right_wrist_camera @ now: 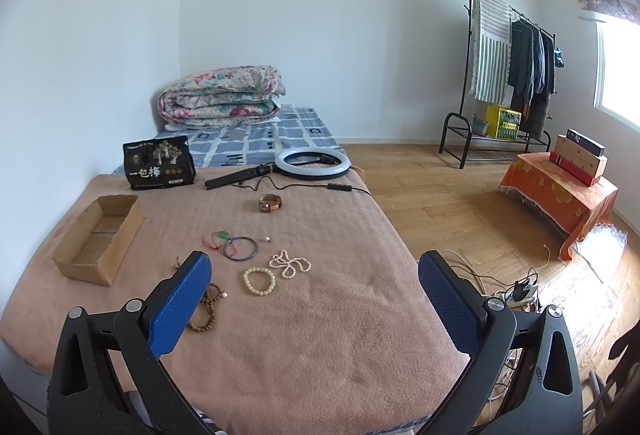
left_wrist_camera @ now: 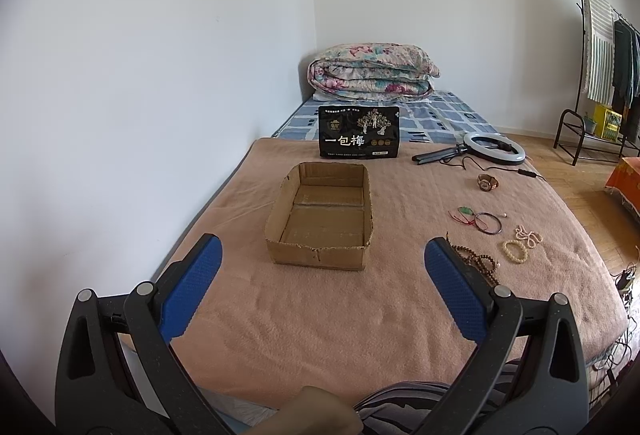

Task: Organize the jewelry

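On the pink blanket [right_wrist_camera: 320, 335], right of the empty cardboard box [right_wrist_camera: 98, 239], light, limp bead bracelets [right_wrist_camera: 259, 281] are judged best pinched across a strand, while the left gripper [left_wrist_camera: 322, 259] and right gripper [right_wrist_camera: 314, 275] are held wide apart, touching nothing.

on the bed lie one open cardboard box [right_wrist_camera: 98, 239], one black snack pouch [right_wrist_camera: 159, 163] and one white ring light [right_wrist_camera: 313, 163]. the jewelry counts one brown-strapped watch [right_wrist_camera: 270, 203], one dark thin bangle [right_wrist_camera: 240, 248], one green pendant on red cord [right_wrist_camera: 219, 236] and one small loose pearl [right_wrist_camera: 267, 239]. beads: one cream beaded bracelet [right_wrist_camera: 259, 281], one white pearl strand [right_wrist_camera: 290, 263], one brown wooden bead string [right_wrist_camera: 208, 305].
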Motion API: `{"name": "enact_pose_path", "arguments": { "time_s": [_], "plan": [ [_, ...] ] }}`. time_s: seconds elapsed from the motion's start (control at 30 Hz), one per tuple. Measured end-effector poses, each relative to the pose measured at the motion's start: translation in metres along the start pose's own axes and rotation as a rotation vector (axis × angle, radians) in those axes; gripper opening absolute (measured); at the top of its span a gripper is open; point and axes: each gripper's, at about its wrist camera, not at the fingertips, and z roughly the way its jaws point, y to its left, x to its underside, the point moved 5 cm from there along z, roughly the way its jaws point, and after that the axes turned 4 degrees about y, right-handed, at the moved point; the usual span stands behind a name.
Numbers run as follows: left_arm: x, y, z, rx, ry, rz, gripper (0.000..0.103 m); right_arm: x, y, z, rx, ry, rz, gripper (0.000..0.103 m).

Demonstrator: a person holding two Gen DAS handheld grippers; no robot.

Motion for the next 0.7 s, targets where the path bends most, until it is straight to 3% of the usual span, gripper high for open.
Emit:
{"name": "enact_pose_path", "arguments": {
  "time_s": [0.7],
  "plan": [
    [0.0028,-0.0062,-0.004,0.004,0.0,0.004,0.103,0.0053,0.0023,0.0048,0.009,0.013,0.001,0.102]
  ]
}}
